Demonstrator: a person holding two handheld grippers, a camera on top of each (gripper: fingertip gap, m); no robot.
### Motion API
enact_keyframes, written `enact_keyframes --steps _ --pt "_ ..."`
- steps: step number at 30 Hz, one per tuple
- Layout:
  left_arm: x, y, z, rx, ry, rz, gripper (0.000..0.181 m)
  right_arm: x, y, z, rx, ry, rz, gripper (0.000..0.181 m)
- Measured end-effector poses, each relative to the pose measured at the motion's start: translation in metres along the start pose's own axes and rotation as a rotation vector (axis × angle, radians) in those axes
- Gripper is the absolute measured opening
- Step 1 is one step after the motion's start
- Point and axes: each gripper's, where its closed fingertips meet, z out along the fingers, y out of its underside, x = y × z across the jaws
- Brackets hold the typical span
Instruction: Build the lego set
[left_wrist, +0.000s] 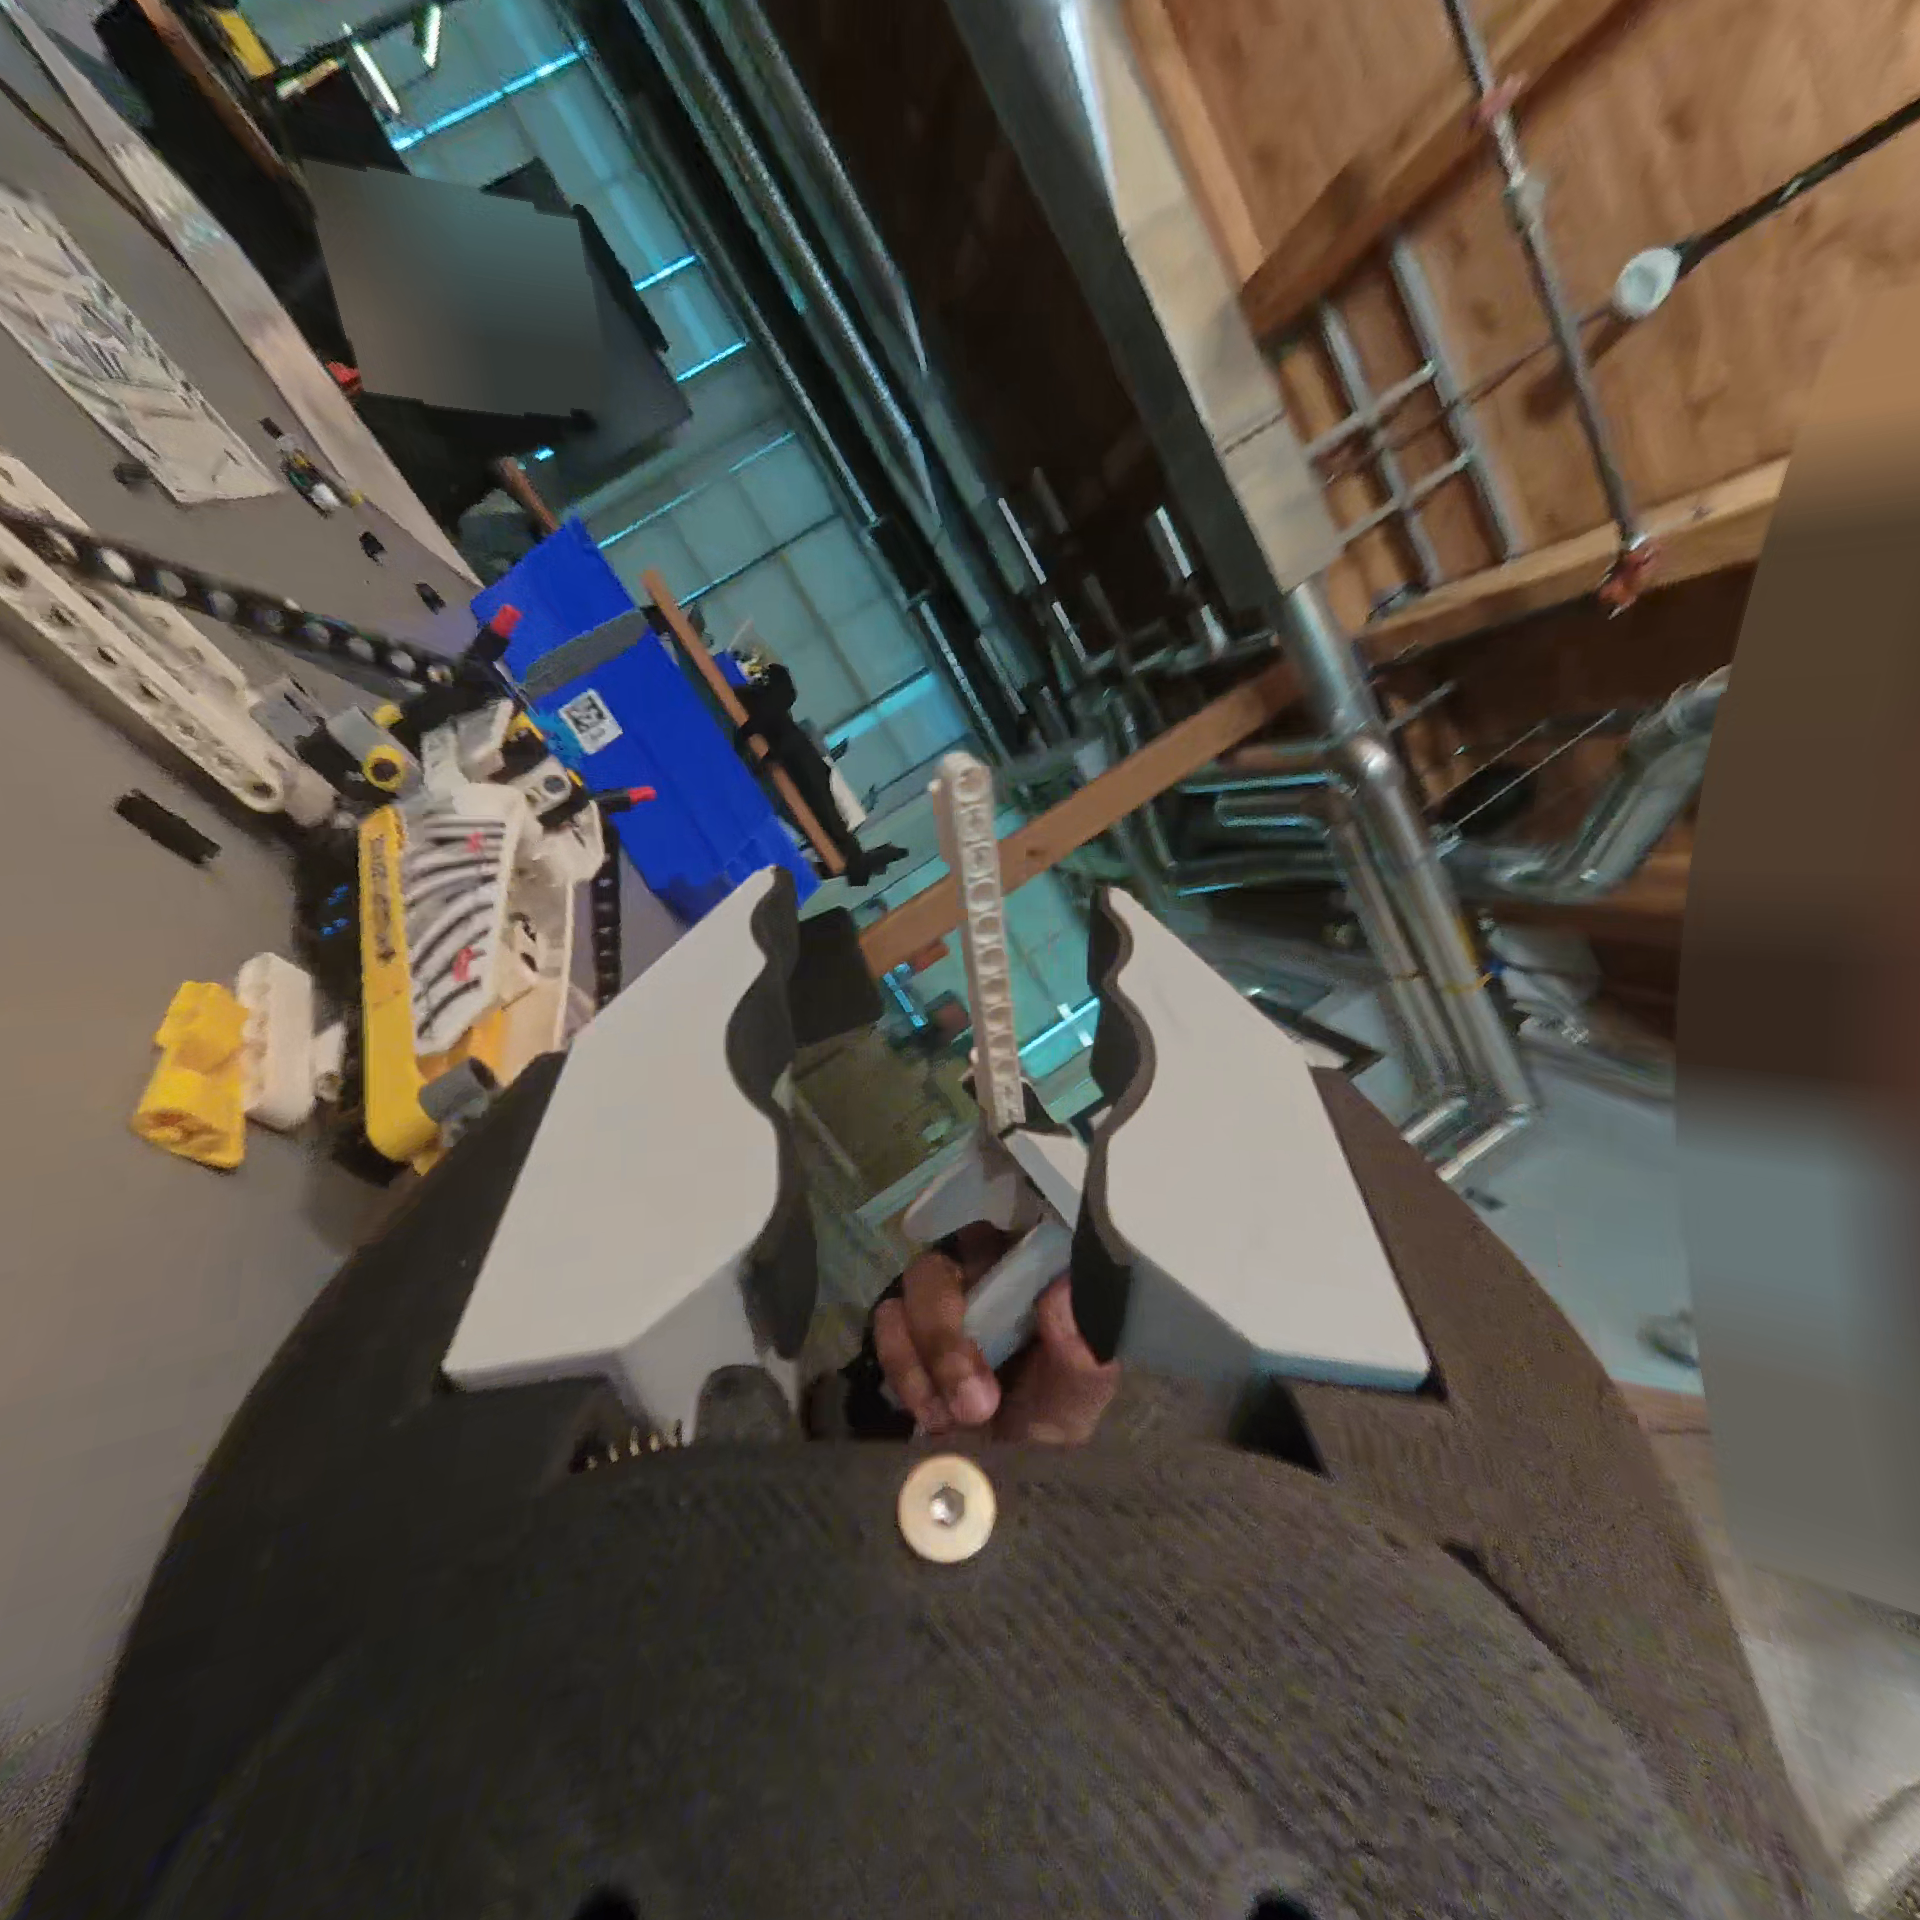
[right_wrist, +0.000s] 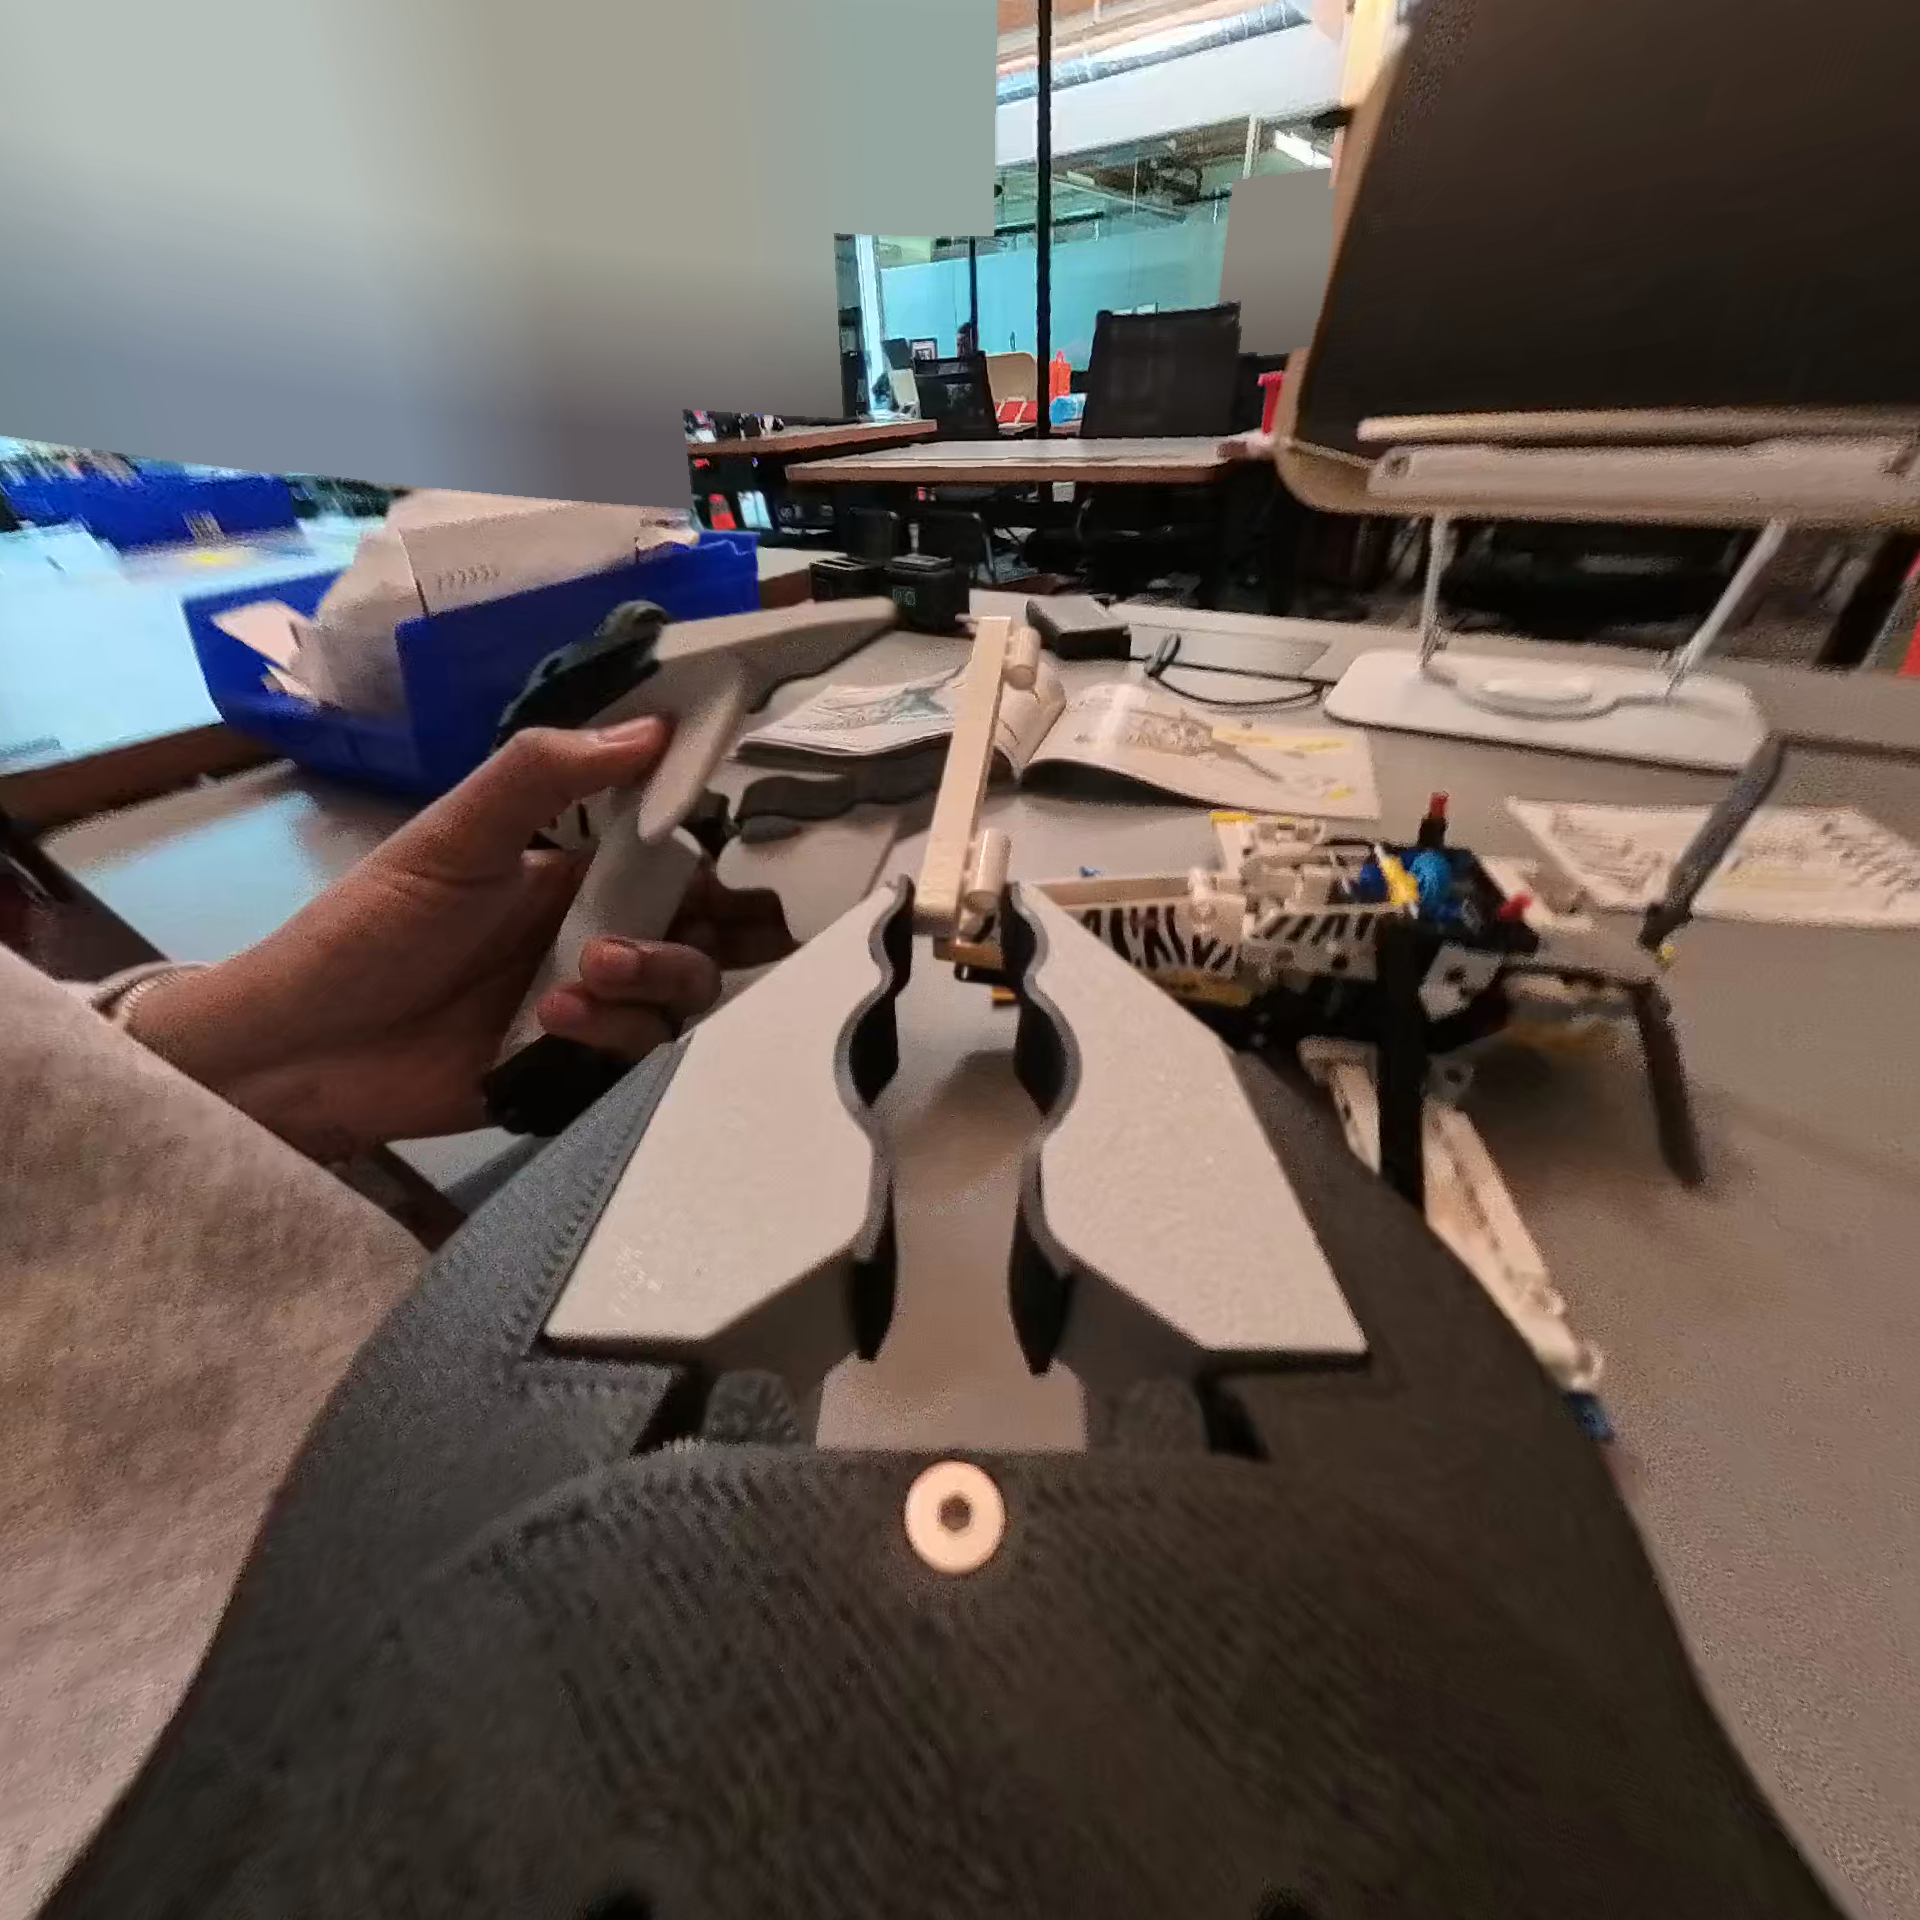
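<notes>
My right gripper (right_wrist: 958, 914) is shut on the lower end of a long white holed beam (right_wrist: 966, 758), which stands up and away from it and carries two white pins on its side. The partly built white, black and yellow lego model (right_wrist: 1299, 925) sits on the grey table just to the right of it. My left gripper (left_wrist: 940, 914) is open and empty, raised off the table and tilted. Through its gap I see the right gripper (left_wrist: 997, 1195) holding the beam (left_wrist: 982, 935). The model (left_wrist: 457, 883) lies to its left.
A blue bin (right_wrist: 468, 665) with paper stands at the back left. Open instruction booklets (right_wrist: 1143, 738) lie behind the model. A white monitor stand (right_wrist: 1538, 696) is at the back right. Loose yellow and white pieces (left_wrist: 197, 1081) lie near the model. A hand (right_wrist: 416, 935) holds the left gripper. The tips of one gripper are about 7 centimeters away from the tips of the other.
</notes>
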Motion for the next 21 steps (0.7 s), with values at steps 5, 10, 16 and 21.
enact_keyframes --steps 5,10,16,21 --pt "0.003 -0.040 -0.020 0.026 -0.088 0.291 0.054 0.023 0.013 -0.011 0.000 -0.012 0.199 0.014" --pt "-0.002 -0.064 -0.045 0.062 -0.192 0.466 0.052 0.036 0.032 -0.018 -0.091 0.033 0.176 0.015" --pt "-0.003 -0.065 -0.049 0.087 -0.129 0.342 0.051 0.036 0.057 -0.024 -0.213 0.017 0.220 0.015" --pt "-0.007 -0.066 -0.050 0.095 -0.110 0.281 0.051 0.054 0.075 -0.041 -0.333 0.084 0.190 0.015"
